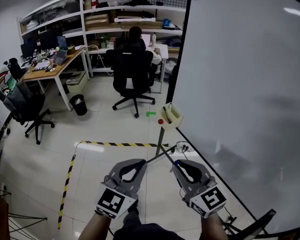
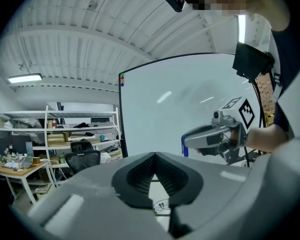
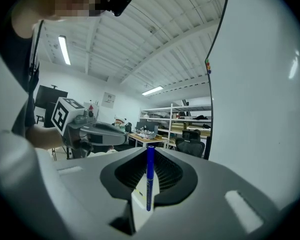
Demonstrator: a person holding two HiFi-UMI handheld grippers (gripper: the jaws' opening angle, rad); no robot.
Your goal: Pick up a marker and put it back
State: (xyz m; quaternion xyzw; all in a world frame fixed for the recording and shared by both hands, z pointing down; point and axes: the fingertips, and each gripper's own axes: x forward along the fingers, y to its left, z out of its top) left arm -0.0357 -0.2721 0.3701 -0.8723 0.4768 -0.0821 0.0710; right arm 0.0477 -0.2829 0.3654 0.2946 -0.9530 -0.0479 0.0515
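Note:
My right gripper (image 3: 150, 151) is shut on a blue marker (image 3: 150, 176), which stands upright between its ribbed pads. The same marker's tip (image 1: 176, 162) shows at the jaw ends in the head view. My left gripper (image 1: 141, 163) is level with it on the left, its jaws shut together with nothing between them (image 2: 154, 155). Both grippers are held low in front of the whiteboard (image 1: 250, 84). A pale marker tray (image 1: 172, 115) hangs at the board's lower left corner, farther out than both grippers. In the left gripper view the right gripper (image 2: 186, 140) shows with the marker (image 2: 183, 146).
A person sits in a black office chair (image 1: 134, 74) at a far desk. A second black chair (image 1: 27, 106), a wooden desk (image 1: 52, 66) and a black bin (image 1: 78, 104) stand at left. Yellow-black tape (image 1: 117, 144) marks the floor. Cables (image 1: 182, 146) lie by the board's stand.

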